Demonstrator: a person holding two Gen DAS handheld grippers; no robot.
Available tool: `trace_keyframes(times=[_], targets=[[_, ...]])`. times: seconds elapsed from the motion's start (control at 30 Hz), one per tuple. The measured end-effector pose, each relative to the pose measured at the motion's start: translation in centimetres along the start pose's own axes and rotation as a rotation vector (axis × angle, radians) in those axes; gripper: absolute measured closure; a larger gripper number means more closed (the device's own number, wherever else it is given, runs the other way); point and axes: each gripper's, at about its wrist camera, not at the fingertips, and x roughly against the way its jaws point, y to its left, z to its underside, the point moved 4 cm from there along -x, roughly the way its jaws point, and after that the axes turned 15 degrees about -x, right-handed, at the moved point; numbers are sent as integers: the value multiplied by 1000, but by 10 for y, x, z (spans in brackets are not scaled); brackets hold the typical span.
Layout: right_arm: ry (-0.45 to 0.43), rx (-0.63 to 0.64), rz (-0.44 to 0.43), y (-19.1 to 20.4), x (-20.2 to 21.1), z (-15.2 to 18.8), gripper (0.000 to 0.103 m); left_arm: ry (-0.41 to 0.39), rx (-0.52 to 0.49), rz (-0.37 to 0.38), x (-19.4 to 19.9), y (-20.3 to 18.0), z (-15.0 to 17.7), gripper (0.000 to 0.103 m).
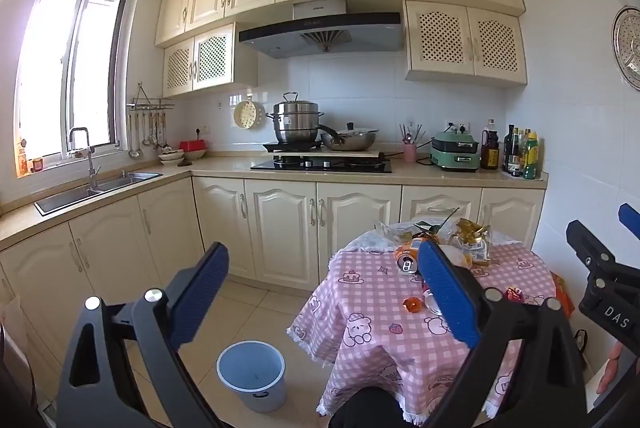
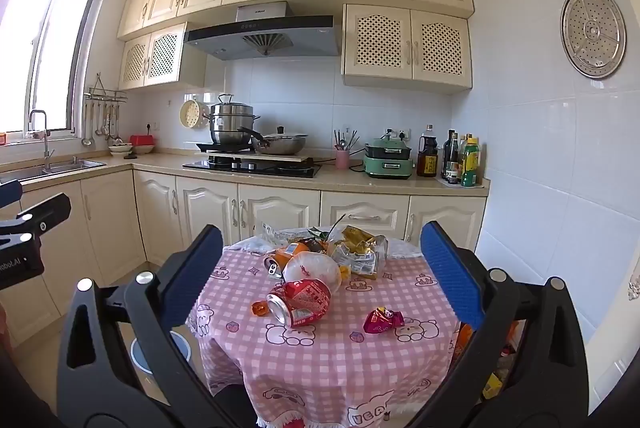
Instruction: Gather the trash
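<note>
Red and crushed, the can (image 2: 299, 302) lies mid-table (image 2: 400, 360), light and slippery; we hold left gripper (image 1: 324, 292) and right gripper (image 2: 320, 272) wide open, judging its dented waist the best hold.

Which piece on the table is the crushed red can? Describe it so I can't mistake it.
Start at the round table with the pink checked cloth. The red can lies on its side at the near edge of the trash heap, open end toward the camera. Unlike the orange can behind it, it is red with white print, and dented.
</note>
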Motion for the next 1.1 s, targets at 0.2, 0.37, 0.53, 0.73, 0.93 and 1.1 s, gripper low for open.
trace_keyframes(times=[0.2,0.37,0.53,0.73,0.93,1.1], targets=[[-9,0,-2,0,0,0,6,4,1,2,0,0,0,9],[-7,0,-1,0,0,0,6,2,-2,2,0,0,0,9],[-5,0,-1,-2,-2,1,6,4,-3,1,-1,0,0,9],[-6,-2,1,0,-1,1,6,6,-3,2,1,1,2,9],[0,-7,6,-4,-1,3,6,7,-5,3,1,0,1,9],[2,-8,6,-4,-2,4,6,8,-7,3,2,0,2,9]])
